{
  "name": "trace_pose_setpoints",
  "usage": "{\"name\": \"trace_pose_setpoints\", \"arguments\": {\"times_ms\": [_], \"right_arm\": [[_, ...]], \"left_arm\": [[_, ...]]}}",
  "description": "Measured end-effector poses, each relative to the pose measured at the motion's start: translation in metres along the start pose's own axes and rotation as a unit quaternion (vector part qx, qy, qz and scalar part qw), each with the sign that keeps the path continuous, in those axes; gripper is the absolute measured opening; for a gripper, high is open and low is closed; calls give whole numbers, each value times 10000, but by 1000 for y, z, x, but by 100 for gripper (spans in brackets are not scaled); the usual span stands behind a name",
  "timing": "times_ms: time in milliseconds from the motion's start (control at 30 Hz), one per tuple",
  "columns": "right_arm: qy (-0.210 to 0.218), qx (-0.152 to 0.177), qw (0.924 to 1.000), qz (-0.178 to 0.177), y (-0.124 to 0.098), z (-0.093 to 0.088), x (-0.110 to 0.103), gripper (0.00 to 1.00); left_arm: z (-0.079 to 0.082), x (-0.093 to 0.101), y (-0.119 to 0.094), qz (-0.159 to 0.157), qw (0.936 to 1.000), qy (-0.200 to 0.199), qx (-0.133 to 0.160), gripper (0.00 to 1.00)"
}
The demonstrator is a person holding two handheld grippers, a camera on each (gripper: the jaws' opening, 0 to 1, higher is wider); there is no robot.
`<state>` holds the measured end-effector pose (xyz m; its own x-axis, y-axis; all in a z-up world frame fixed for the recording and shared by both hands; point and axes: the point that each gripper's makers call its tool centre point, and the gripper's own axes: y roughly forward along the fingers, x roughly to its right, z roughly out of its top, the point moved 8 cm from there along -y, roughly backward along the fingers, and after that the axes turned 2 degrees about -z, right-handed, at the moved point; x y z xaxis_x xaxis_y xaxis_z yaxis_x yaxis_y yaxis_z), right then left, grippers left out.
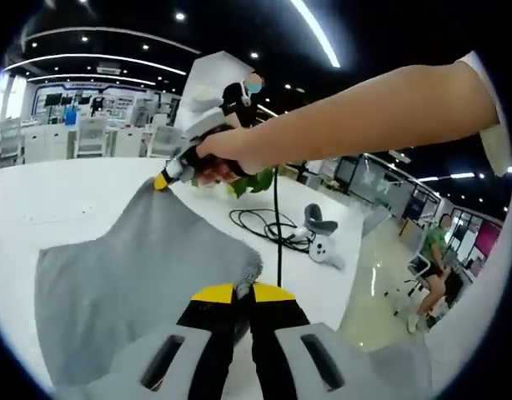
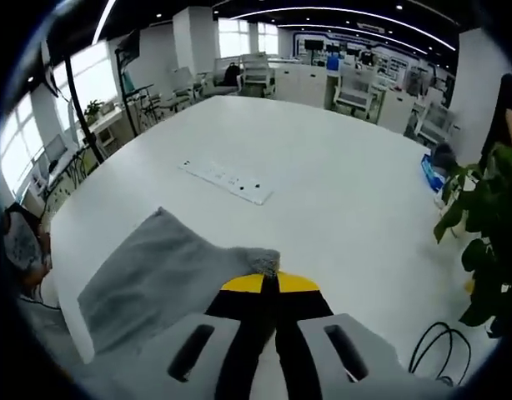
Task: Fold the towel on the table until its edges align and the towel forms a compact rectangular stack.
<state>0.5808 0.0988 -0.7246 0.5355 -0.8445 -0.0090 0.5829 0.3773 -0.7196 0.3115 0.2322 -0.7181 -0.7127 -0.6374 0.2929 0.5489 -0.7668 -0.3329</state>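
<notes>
The towel [image 1: 131,283] is grey and soft. It looks light and floppy, so it will likely sag and bend wherever it is not held. It does not look slippery or easy to break. It lies on the table [image 1: 64,192] and is lifted at two corners. The best places to hold it are the corners, and that is where the tongs have it.

The left gripper [image 1: 243,293] has its jaws pressed together on one towel corner, right at its yellow tips. Beyond those tips, the right gripper [image 1: 167,177] comes in from the right with a person's hand [image 1: 231,150] on it. It pinches a far corner of the towel. In the right gripper view, the right gripper [image 2: 268,285] has its jaws closed on a bunched bit of towel [image 2: 156,275], and the rest of the cloth spreads out to the left of the jaws.

The table is big, white and smooth, so the cloth should slide on it easily. Ahead of the right gripper lies a flat white strip [image 2: 227,181]. A green plant [image 2: 481,217] stands off to its right. A black cable [image 1: 268,225] curls past the left gripper's tips. The room is a large office with bright ceiling lights [image 1: 318,33].
</notes>
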Motion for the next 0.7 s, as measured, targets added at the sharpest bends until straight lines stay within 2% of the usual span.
{"name": "trace_pose_setpoints", "arguments": {"times_ms": [133,400,633,700], "right_arm": [[64,2,9999,-115,-3,10,-8,0],[106,-14,9997,-216,-2,31,-27,0],[128,-43,9996,-258,3,40,-40,0],[53,-63,9997,-236,3,40,-50,0]], "left_arm": [[3,-8,-16,100,9997,-154,159,5],[2,-21,-49,353,9988,-174,293,5],[-5,-29,-71,528,9978,-150,371,5],[-8,-33,-74,569,9974,-210,384,5]]}}
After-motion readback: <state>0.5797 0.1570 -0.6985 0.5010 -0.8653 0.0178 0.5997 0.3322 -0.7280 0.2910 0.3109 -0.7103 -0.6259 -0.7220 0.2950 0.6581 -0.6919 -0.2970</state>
